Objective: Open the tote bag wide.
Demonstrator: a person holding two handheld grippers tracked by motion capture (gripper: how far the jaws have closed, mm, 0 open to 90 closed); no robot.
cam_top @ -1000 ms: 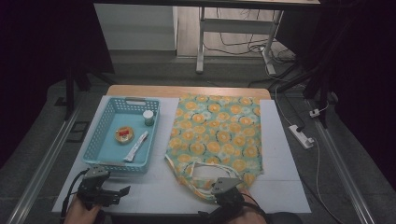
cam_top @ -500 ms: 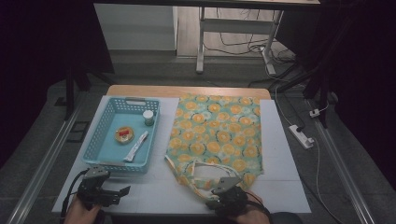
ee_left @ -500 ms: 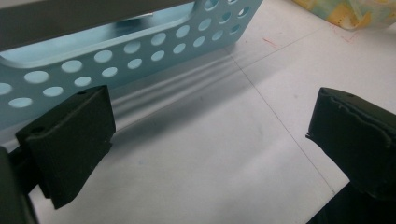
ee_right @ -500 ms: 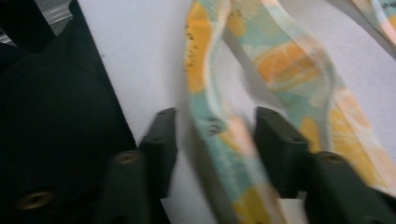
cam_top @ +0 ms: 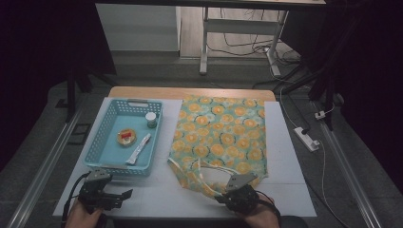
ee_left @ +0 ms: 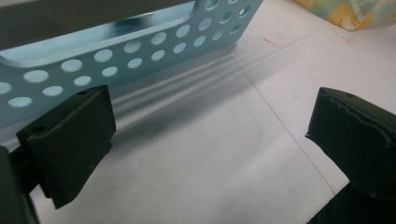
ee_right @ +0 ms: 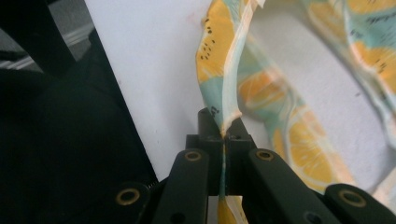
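The bag [cam_top: 221,137] lies lengthwise toward the desk's far edge, opening at the near edge, where the right gripper [cam_top: 223,195], jaws just closed, pinches its rim; the left gripper [cam_top: 124,194] stays released.

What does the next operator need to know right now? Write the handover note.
Right tool: shut on the near rim of the fruit-print bag; its jaws have just closed and pinch the cloth.
Left tool: open, holding nothing, on the white mat near the blue basket.
Basket holds a small jar, a round packet and a sachet.
Done: bag edge gripped.
Left, probably: lift the mouth open and load the items.
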